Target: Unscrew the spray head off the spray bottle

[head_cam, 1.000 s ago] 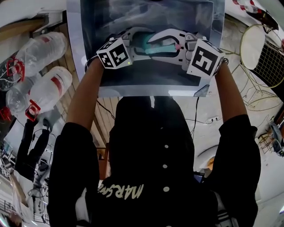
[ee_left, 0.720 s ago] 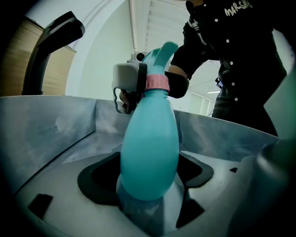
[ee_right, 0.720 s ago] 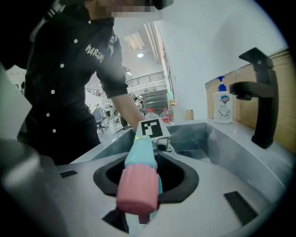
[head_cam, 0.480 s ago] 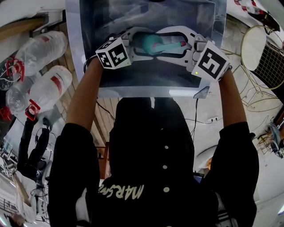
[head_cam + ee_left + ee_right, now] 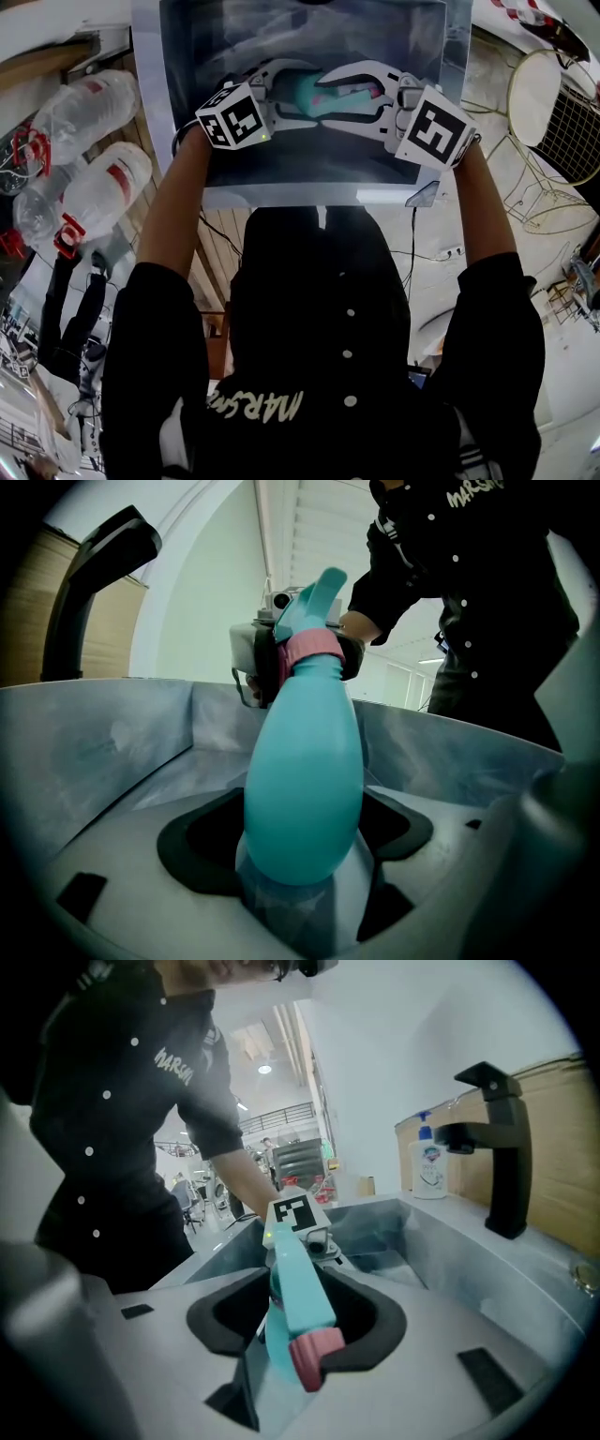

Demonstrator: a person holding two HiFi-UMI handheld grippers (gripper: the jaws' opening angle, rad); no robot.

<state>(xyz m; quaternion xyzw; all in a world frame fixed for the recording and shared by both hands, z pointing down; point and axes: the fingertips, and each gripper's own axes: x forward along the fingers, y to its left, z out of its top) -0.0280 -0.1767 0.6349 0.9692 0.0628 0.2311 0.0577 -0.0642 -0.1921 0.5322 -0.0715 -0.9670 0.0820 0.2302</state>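
Left gripper (image 5: 300,834): clamped round the fat lower body of the teal spray bottle (image 5: 305,771). Grip looks firm; the body fills the gap between the pads.

Right gripper (image 5: 300,1324): jaws have just been closing, with the bottle's top end between them. Seen from the left gripper view, its pads sit on either side of the pink collar (image 5: 309,651), so I read it as grasping the spray head (image 5: 317,592) there.

Bottle: held in the air between both grippers, over the middle of the sink (image 5: 281,193), lying roughly level across it. Black faucet (image 5: 492,1138) stands at the sink's edge, well clear of the work.

Step in hand: mid-unscrew, fresh bite on the collar. The head is not yet off and sits tight to the neck.

Next move calls for rolling the right gripper about the bottle's long axis while the left stops the body spinning. Then let go, re-grip and repeat. A smooth body may slip.
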